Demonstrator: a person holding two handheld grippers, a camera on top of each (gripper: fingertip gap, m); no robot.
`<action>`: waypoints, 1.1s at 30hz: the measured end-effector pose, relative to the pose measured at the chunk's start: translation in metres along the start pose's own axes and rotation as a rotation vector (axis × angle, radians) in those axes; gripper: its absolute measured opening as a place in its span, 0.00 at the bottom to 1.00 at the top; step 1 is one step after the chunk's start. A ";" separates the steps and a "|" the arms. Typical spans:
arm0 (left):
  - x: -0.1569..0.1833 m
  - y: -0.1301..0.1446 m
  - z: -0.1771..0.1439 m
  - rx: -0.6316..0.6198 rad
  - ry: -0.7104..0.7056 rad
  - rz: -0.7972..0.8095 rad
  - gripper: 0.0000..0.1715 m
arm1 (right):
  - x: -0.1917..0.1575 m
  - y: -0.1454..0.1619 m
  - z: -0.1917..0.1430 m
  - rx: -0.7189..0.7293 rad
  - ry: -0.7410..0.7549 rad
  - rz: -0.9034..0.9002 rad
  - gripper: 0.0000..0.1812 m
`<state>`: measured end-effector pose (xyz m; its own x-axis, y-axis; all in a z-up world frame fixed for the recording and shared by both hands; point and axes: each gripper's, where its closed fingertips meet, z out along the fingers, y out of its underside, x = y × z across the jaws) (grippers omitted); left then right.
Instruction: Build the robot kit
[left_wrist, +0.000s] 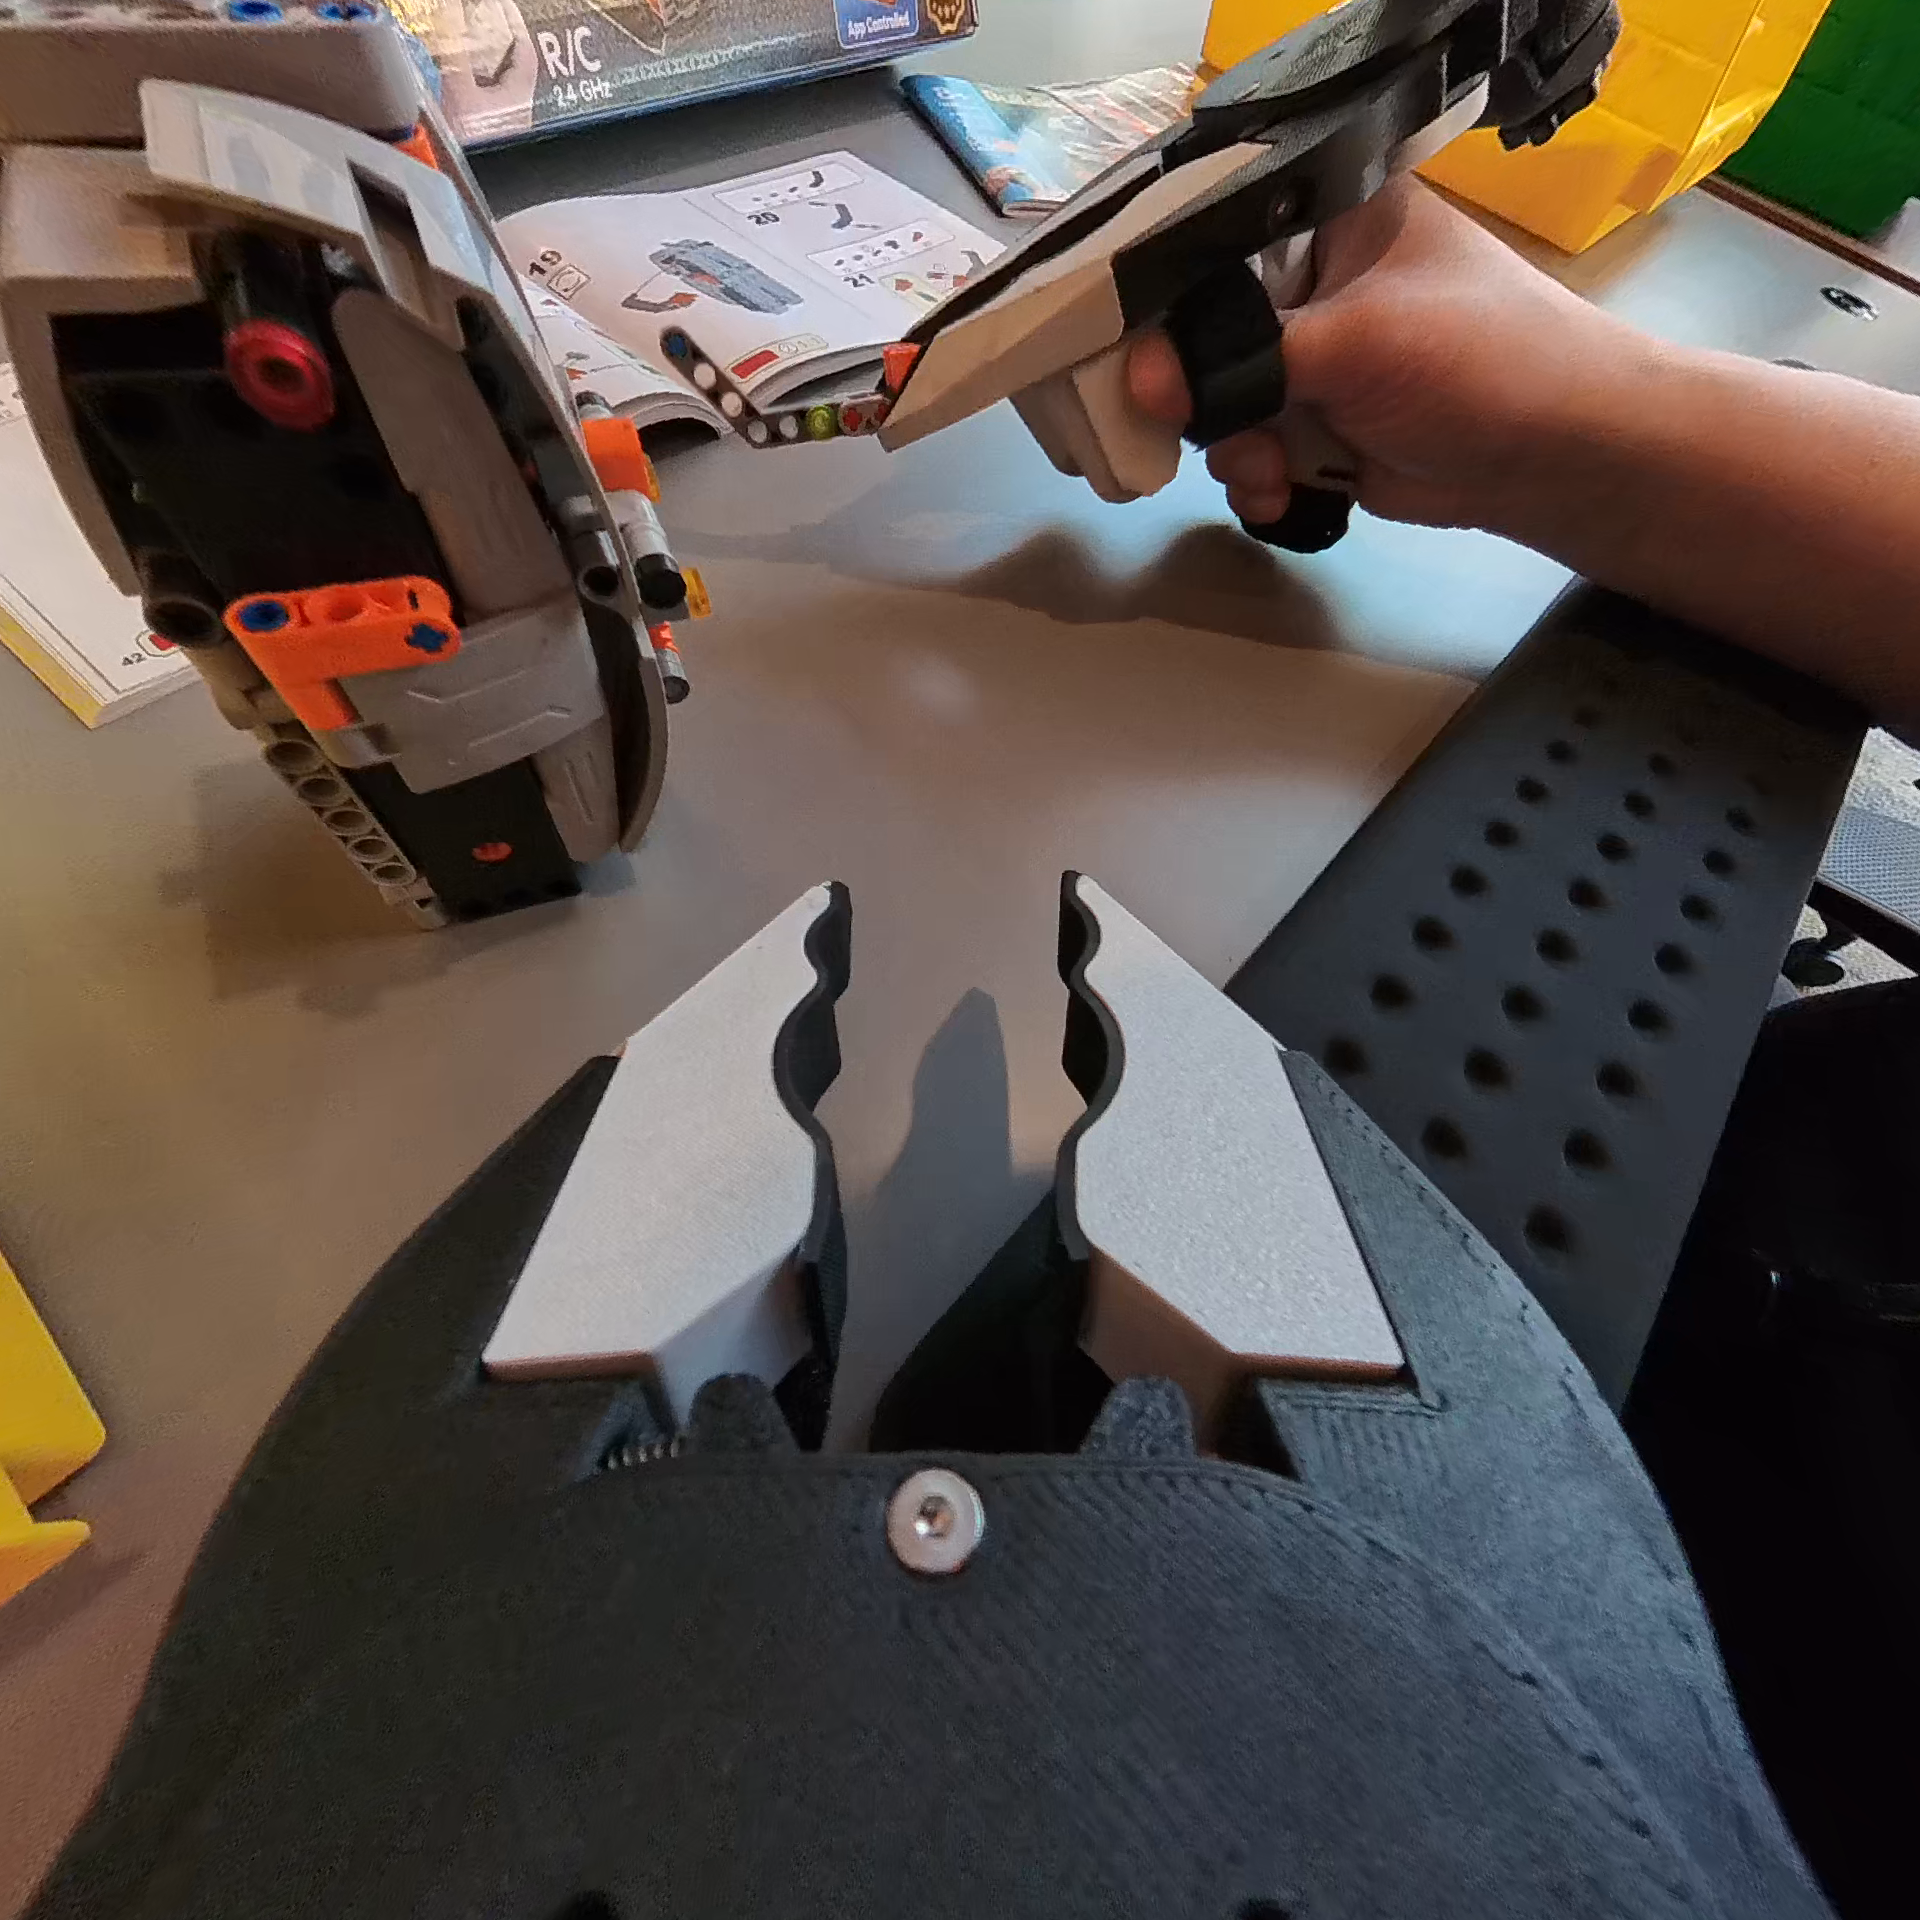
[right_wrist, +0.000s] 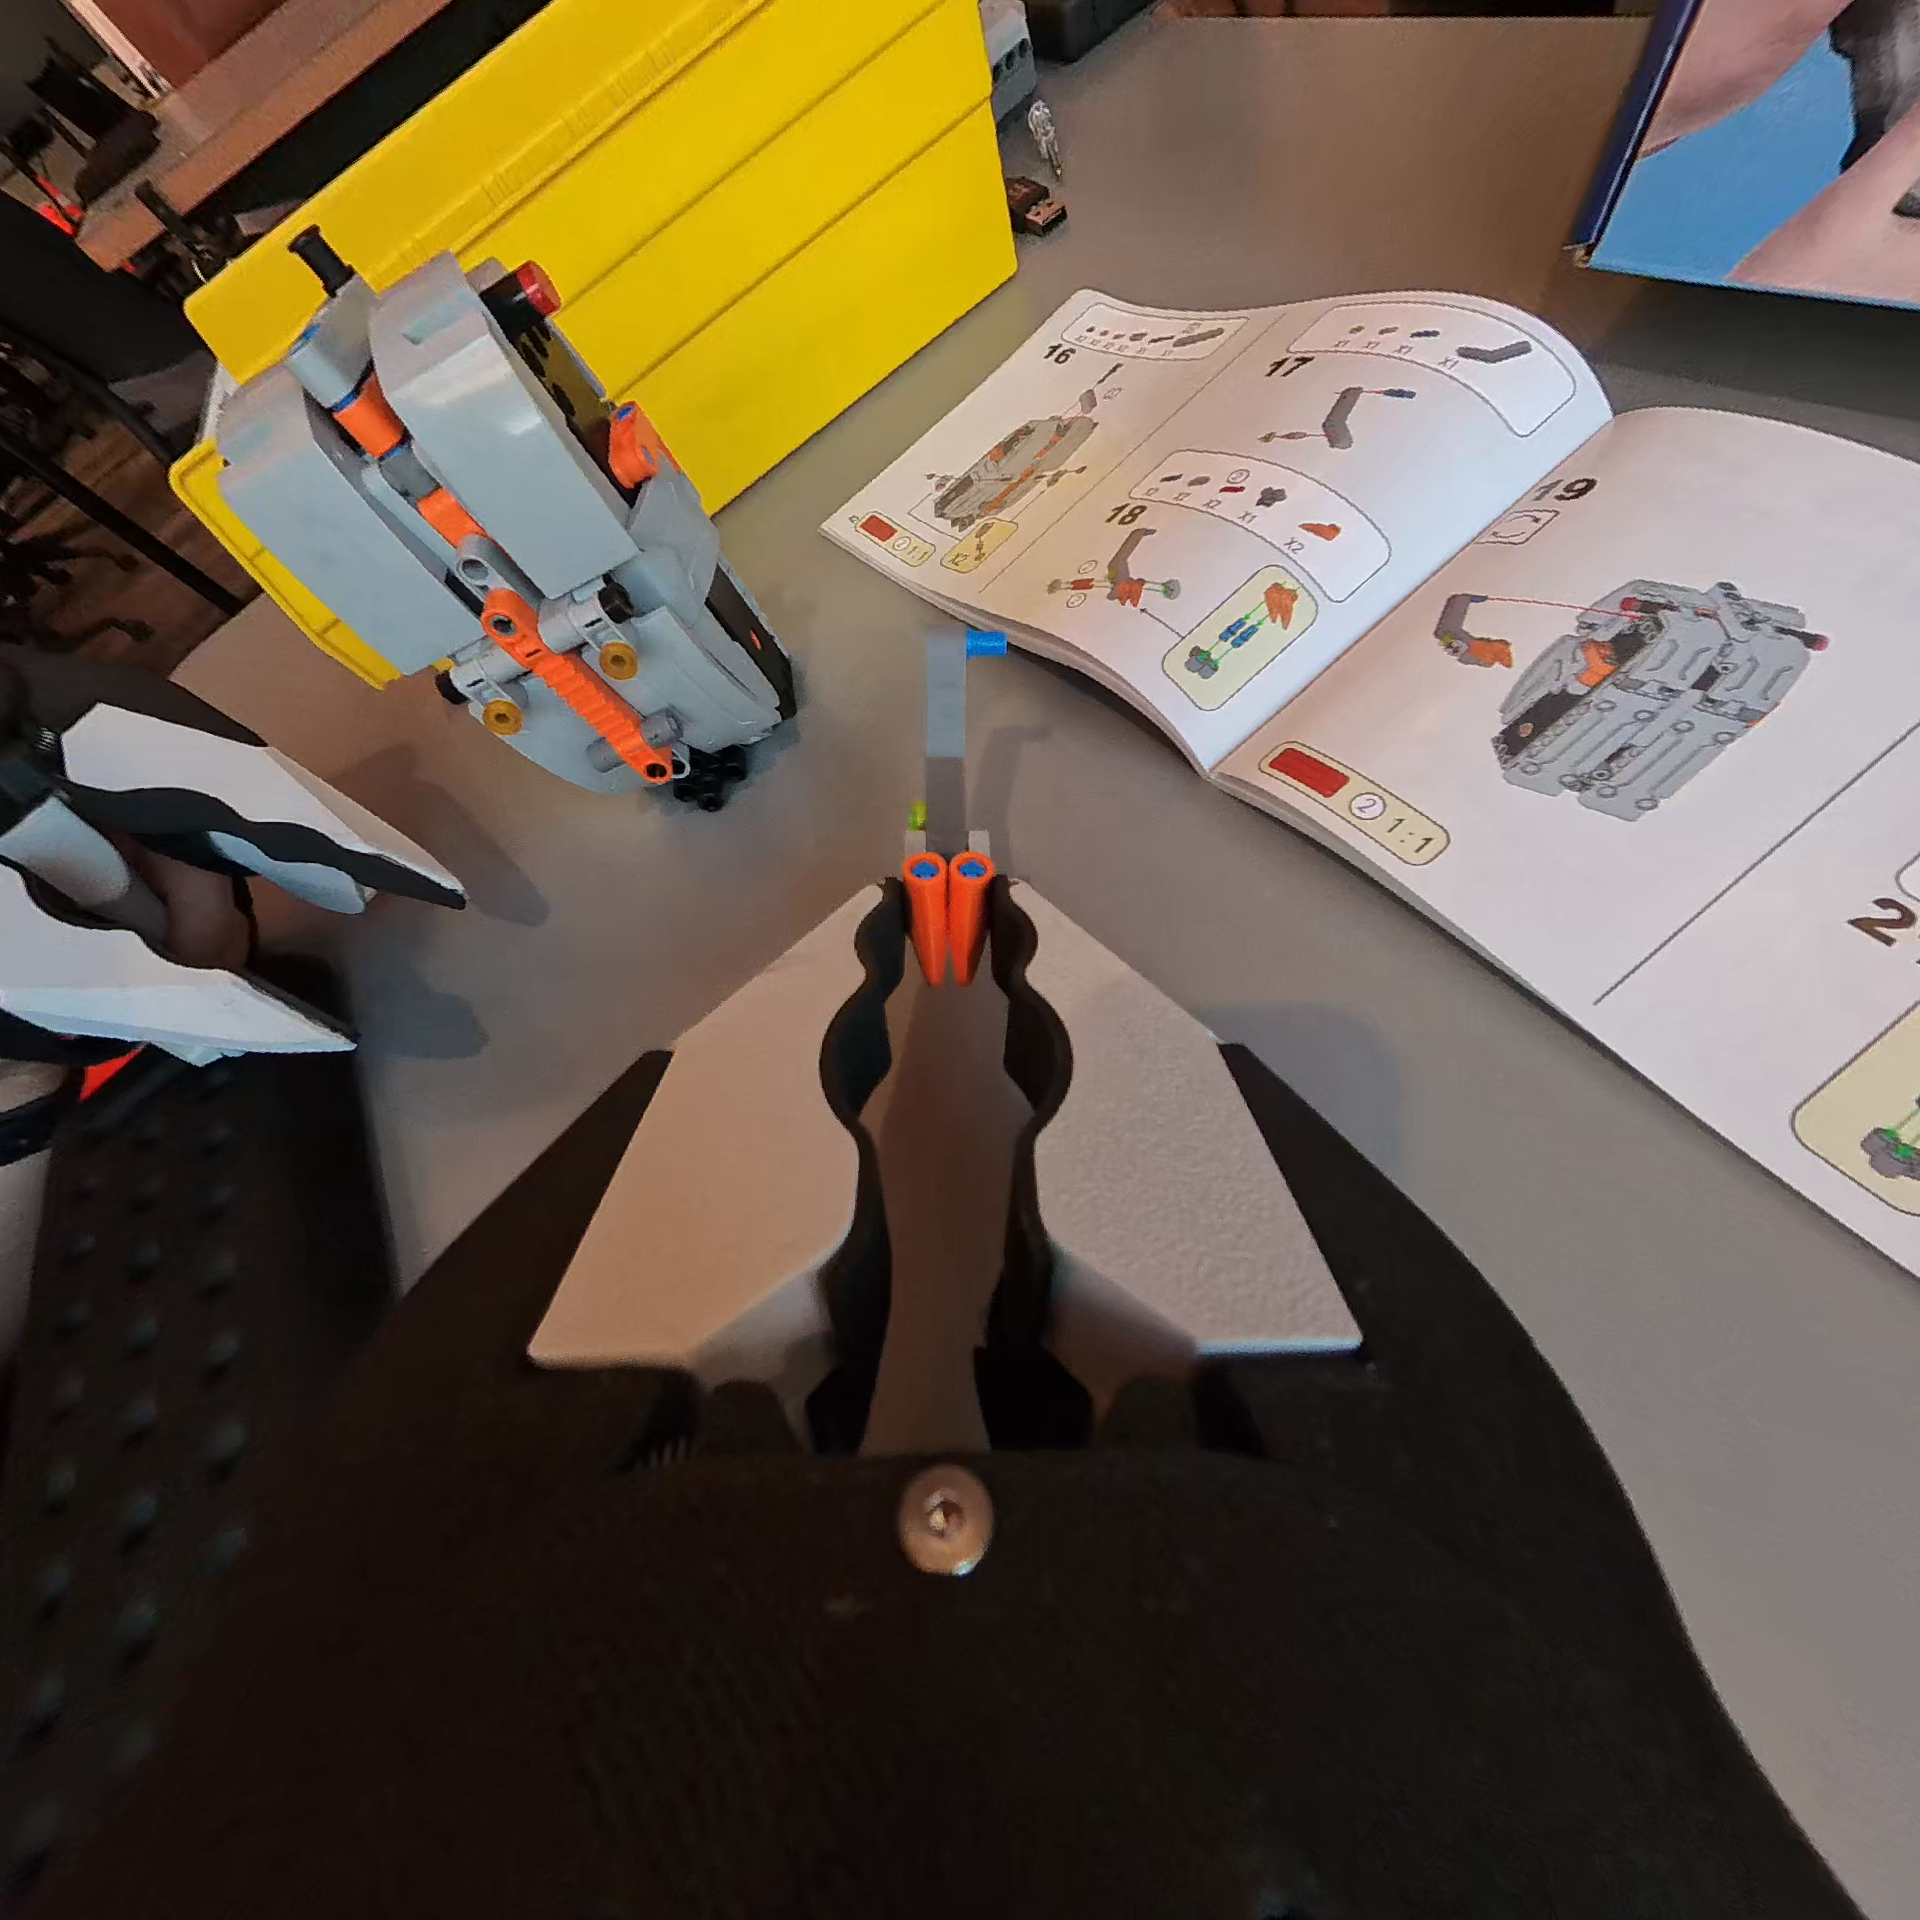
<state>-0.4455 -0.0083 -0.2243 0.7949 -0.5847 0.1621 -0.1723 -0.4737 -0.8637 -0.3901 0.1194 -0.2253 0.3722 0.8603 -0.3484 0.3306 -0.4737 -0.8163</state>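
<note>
A grey, black and orange brick-built model (left_wrist: 343, 520) stands on its edge on the grey table (left_wrist: 987, 748), also in the right wrist view (right_wrist: 488, 540). My left gripper (left_wrist: 951, 894) is open and empty, low over the table to the right of the model; it shows at the left edge of the right wrist view (right_wrist: 410, 940). My right gripper (right_wrist: 948, 883) is shut on a small sub-assembly: two orange pieces (right_wrist: 948, 914) with a bent grey beam (right_wrist: 943, 717) and a blue pin (right_wrist: 985, 644). In the left wrist view it (left_wrist: 899, 400) holds this beam (left_wrist: 769, 410) in the air above the open booklet.
An open instruction booklet (right_wrist: 1403, 623) lies right of the model. A yellow bin (right_wrist: 727, 208) stands behind the model. A printed box (left_wrist: 675, 52) is at the back. A black perforated plate (left_wrist: 1558, 987) lies at the table's near right. A second booklet (left_wrist: 73, 644) lies at the left. Tip to tip, the grippers are about 15 cm apart.
</note>
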 end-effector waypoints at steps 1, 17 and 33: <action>0.000 0.001 0.000 -0.003 0.000 0.000 0.23 | 0.000 0.000 0.000 -0.001 0.005 -0.005 0.09; -0.003 -0.001 -0.006 0.023 -0.003 -0.014 0.23 | 0.001 0.000 0.005 -0.009 0.025 -0.027 0.09; -0.001 0.000 -0.008 0.022 0.011 -0.017 0.23 | -0.001 0.001 0.006 -0.012 0.025 -0.039 0.09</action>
<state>-0.4508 -0.0127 -0.2210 0.7912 -0.5837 0.1823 -0.1453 -0.4690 -0.8712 -0.3946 0.1192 -0.2288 0.3802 0.8731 -0.3052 0.3557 -0.4426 -0.8232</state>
